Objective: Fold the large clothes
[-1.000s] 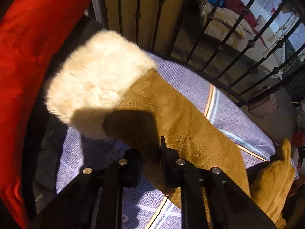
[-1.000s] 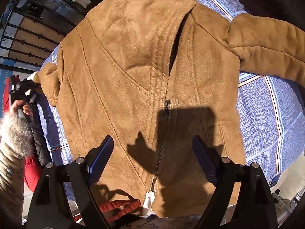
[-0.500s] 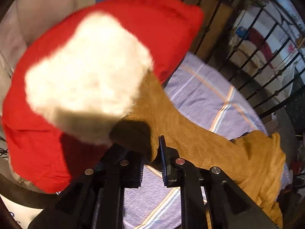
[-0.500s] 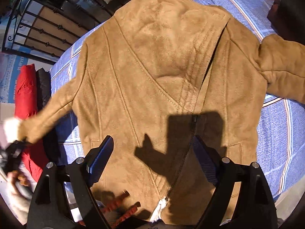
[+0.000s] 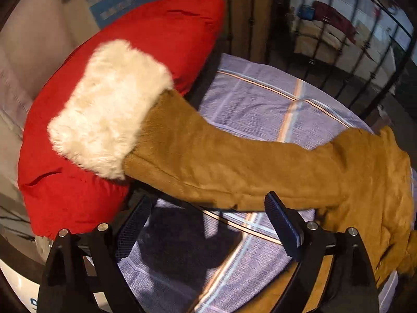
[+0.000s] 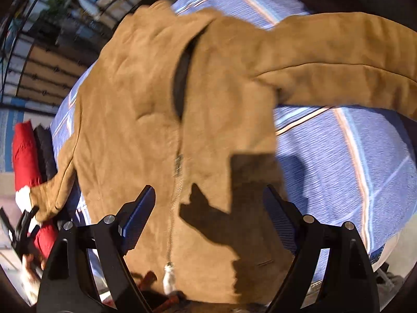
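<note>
Home setting, looking like a bedroom or a balcony-side room. A lavender-blue striped woven bedsheet (image 5: pixel 260 99) is covering a soft surface, with a puffy red pillow (image 5: pixel 161 34) lying at its edge. A black wrought-iron railing (image 5: pixel 365 60) is running behind it, and beyond the bars folded household linens (image 5: pixel 320 31) are sitting in a heap. Strong sunlight is falling across everything.

Tan jacket (image 6: pixel 146 120), cream cuff (image 5: pixel 109 107), red cushion (image 5: pixel 166 31), lilac striped cloth (image 5: pixel 260 99)
</note>
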Tool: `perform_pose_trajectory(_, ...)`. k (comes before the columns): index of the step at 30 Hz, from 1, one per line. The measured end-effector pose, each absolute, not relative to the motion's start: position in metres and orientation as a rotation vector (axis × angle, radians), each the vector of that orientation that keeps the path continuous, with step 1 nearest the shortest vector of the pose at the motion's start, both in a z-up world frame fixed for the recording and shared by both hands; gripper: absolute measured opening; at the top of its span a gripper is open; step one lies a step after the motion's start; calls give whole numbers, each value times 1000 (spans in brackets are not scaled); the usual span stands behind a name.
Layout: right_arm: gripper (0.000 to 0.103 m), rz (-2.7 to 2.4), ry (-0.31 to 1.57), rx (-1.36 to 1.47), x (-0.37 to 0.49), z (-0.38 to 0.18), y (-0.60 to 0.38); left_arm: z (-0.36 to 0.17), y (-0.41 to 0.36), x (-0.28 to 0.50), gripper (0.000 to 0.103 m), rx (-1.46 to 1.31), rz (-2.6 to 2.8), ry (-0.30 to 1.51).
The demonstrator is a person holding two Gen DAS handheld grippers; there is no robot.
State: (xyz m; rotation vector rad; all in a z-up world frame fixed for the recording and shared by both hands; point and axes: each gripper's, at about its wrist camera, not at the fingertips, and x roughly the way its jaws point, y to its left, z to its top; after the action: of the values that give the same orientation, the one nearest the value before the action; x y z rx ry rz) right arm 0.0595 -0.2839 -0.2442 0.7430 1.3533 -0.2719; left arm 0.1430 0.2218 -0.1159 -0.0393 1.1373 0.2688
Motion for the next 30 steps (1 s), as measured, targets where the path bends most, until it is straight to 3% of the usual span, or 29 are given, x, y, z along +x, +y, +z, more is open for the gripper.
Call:
perform_pose_trajectory(7,84,-249,1231,699,92,-246,-307,-159,75,150,88,147,-133,1235)
perform_pose_trajectory(13,84,-232,1484,569,109,-325,-274,-236,1,139,88,375,-199,1404)
perform_pose_trajectory(14,85,-235,1456,532,106,-329,-269,-253,-7,135,88,439,-207,1435)
perform_pose_trajectory(17,94,-210,1433,384,106,-332,-249,-279,-9,122,98,549,-194,1435)
perform_pose_trajectory(30,97,-201,1439,435,115,-328,-262,-288,0,129,98,491,-193,1457)
